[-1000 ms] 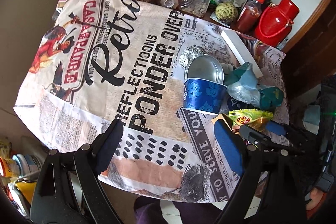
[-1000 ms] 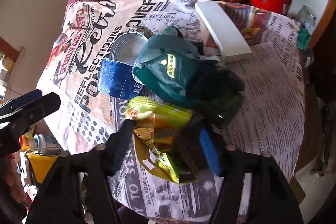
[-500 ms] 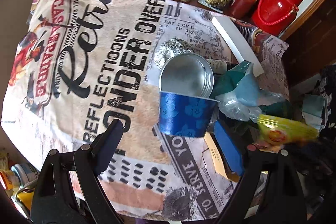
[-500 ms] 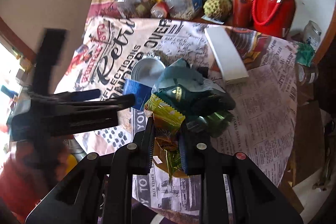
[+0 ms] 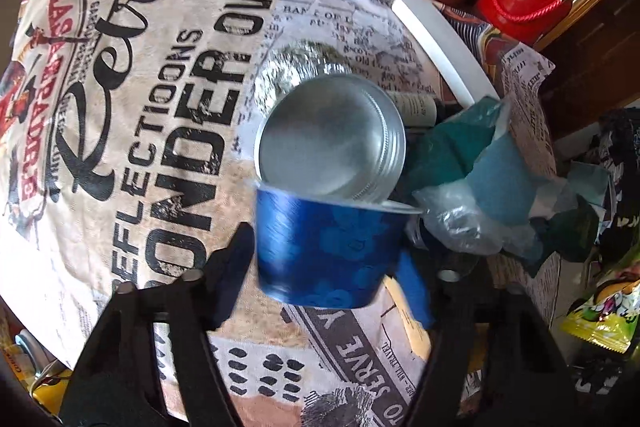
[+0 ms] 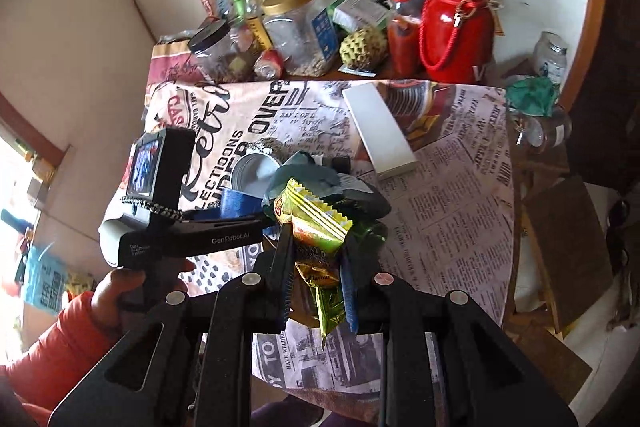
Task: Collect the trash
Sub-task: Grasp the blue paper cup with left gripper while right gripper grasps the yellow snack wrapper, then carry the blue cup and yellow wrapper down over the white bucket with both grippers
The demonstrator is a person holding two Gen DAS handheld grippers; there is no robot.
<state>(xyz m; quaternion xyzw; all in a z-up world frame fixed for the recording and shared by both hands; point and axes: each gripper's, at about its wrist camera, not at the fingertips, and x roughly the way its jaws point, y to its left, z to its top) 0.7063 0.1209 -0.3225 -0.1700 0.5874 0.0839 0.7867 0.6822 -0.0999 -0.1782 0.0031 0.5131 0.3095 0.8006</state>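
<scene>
Item: crinkled yellow-green snack wrapper (image 6: 316,227), clamped in my right gripper (image 6: 316,291); my left gripper (image 5: 320,267) spread around blue paper cup (image 5: 324,251).

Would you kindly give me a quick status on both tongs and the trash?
Right tongs shut on yellow-green snack wrapper. Left tongs open, straddling blue paper cup. Metal tin and green bags crowd the cup.
</scene>
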